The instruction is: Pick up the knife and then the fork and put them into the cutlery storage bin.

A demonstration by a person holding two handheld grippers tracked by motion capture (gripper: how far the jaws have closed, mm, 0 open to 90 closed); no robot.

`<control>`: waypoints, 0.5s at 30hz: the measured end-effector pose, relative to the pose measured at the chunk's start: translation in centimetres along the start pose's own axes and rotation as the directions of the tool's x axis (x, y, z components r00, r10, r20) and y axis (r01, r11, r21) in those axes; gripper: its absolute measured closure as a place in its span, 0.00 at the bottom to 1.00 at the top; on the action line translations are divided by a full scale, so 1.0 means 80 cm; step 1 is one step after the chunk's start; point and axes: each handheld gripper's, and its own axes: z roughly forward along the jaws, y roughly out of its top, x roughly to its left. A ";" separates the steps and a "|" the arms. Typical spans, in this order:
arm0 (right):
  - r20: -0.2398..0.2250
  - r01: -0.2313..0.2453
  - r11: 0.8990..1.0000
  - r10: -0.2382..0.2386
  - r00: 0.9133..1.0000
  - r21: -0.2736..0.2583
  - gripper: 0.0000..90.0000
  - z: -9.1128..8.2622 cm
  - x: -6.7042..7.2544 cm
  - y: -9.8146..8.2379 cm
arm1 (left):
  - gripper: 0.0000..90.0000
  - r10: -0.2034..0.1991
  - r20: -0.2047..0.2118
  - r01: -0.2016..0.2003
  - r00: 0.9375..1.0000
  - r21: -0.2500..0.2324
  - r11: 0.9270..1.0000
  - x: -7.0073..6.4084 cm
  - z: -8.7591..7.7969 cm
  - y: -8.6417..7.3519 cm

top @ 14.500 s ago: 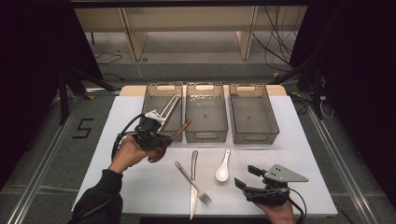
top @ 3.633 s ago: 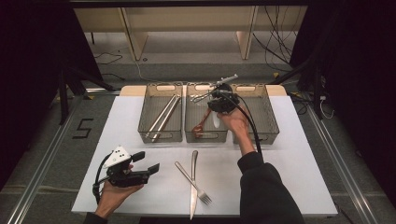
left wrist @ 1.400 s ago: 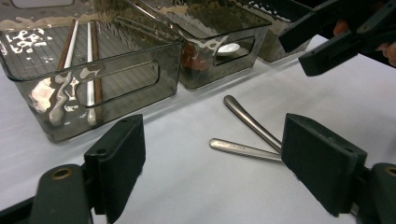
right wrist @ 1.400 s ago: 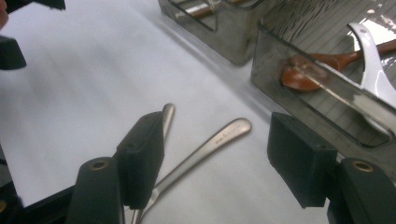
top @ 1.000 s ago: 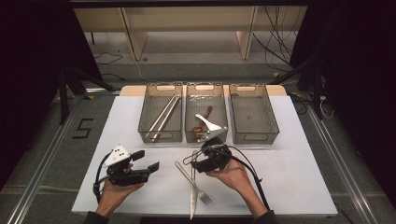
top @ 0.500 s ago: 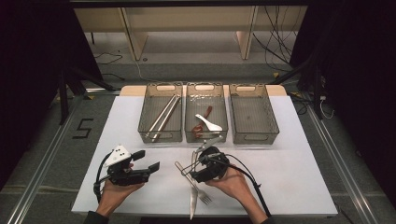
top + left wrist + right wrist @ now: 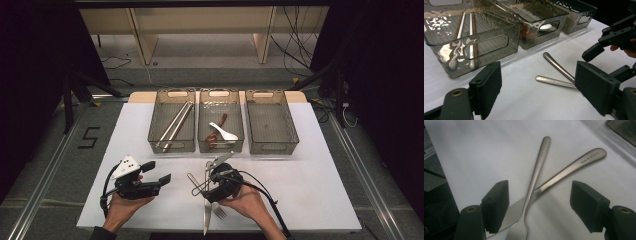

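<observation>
A steel fork (image 7: 218, 210) and a steel knife (image 7: 206, 220) lie crossed near the table's front edge. My right gripper (image 7: 202, 186) hovers low over them. In the right gripper view its jaws stand wide on either side of the crossing, the fork handle (image 7: 537, 170) over the knife handle (image 7: 574, 167). Those jaws have just been opening, and the pads touch neither piece. My left gripper (image 7: 157, 172) rests open at the front left with nothing in it; beyond its jaws lie the fork (image 7: 554, 81), the knife (image 7: 557, 66) and the right gripper (image 7: 609, 40).
Three smoky plastic bins stand in a row at the back. The left bin (image 7: 170, 94) holds chopsticks (image 7: 175, 125). The middle bin (image 7: 220, 93) holds a white spoon (image 7: 225, 132) and a brown utensil (image 7: 221, 120). The right bin (image 7: 270, 93) holds nothing.
My right gripper left the white spoon in the middle bin and came back to the fork and knife, sinking a little in the last second. The left hand has stayed put.
</observation>
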 end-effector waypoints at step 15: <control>0.012 0.010 0.998 -0.011 1.000 0.062 0.41 0.016 0.006 -0.003 | 0.24 0.012 0.000 -0.012 1.000 0.004 1.000 0.000 -0.001 0.000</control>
